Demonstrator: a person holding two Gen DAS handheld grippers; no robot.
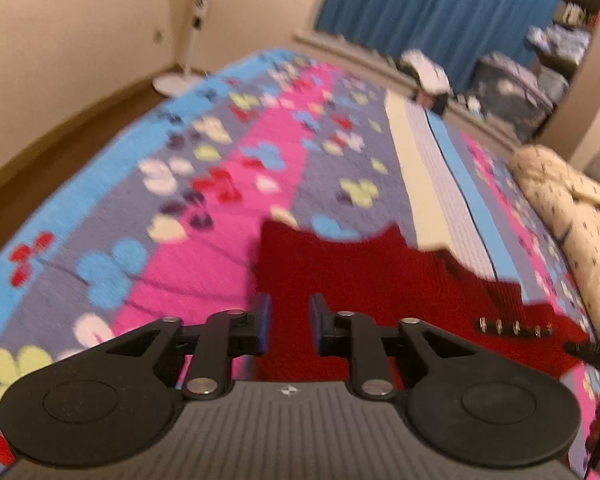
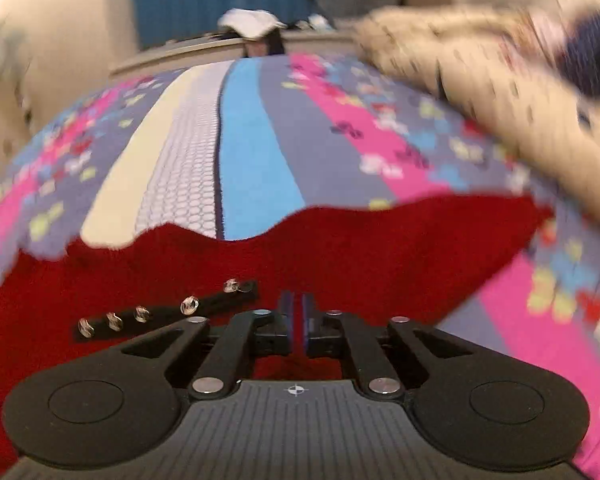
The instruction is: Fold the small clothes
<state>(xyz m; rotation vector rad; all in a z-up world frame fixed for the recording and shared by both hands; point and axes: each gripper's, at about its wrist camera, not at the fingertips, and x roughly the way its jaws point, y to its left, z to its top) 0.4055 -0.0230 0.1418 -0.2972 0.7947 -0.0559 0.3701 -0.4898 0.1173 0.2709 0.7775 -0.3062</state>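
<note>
red garment (image 2: 340, 248) lies spread on the bedspread (image 1: 180, 200) (no fold visible yet); left gripper (image 1: 290, 320) narrowly open, right gripper (image 2: 298, 320) nearly closed, both empty.

The bed (image 1: 148, 216) lies bare toward its far-left corner; a cream quilt (image 1: 560, 208) blocks its right edge.

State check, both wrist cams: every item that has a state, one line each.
left gripper: open, nothing between the pads, over the garment's edge.
right gripper: nearly shut, thin gap, no cloth visibly pinched.
red knit garment: lying spread on the bed, far edge wavy, not neatly folded.
black button strip: lying flat on the garment.
blue curtain: drawn closed.
floral bedspread: spread flat.
</note>
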